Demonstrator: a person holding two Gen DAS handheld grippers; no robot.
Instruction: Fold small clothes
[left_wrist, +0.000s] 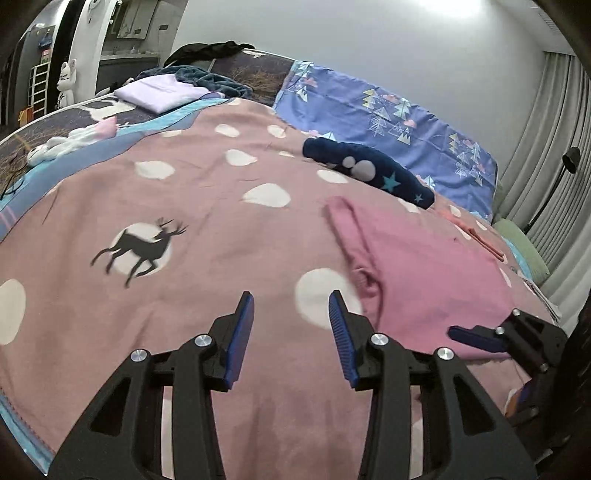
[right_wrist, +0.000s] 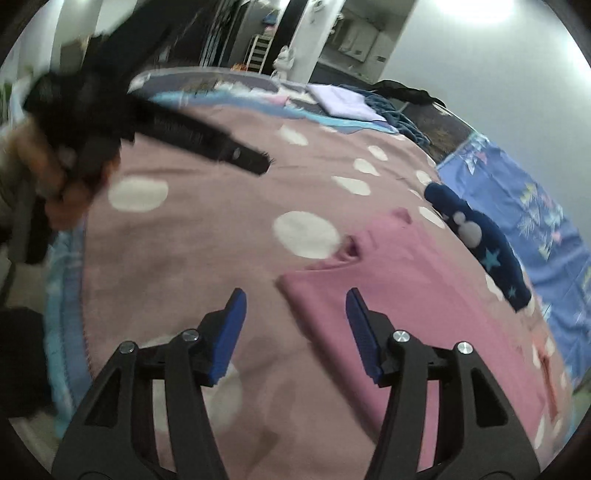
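In the left wrist view, the left gripper (left_wrist: 291, 314) hangs over the spotted blanket (left_wrist: 192, 206) with its jaws moderately apart and nothing between them; the pink garment (left_wrist: 417, 266) lies flat just ahead and to its right, its near sleeve cuff almost beside the right-hand finger. It looks like thin, limp knit: light, easily wrinkled, likely to drag on the fleecy blanket, so a pinch at a hem corner or shoulder edge seems best. I count one pink garment, one navy star-print piece (left_wrist: 373, 173) farther ahead to the right, and one folded pale item (left_wrist: 159, 92) far ahead to the left. The right gripper (left_wrist: 476, 334) shows at the lower right edge. In the right wrist view, the right gripper (right_wrist: 295, 306) is likewise open and empty, the garment's near corner just ahead between its fingers, spreading right. The same three pieces appear.
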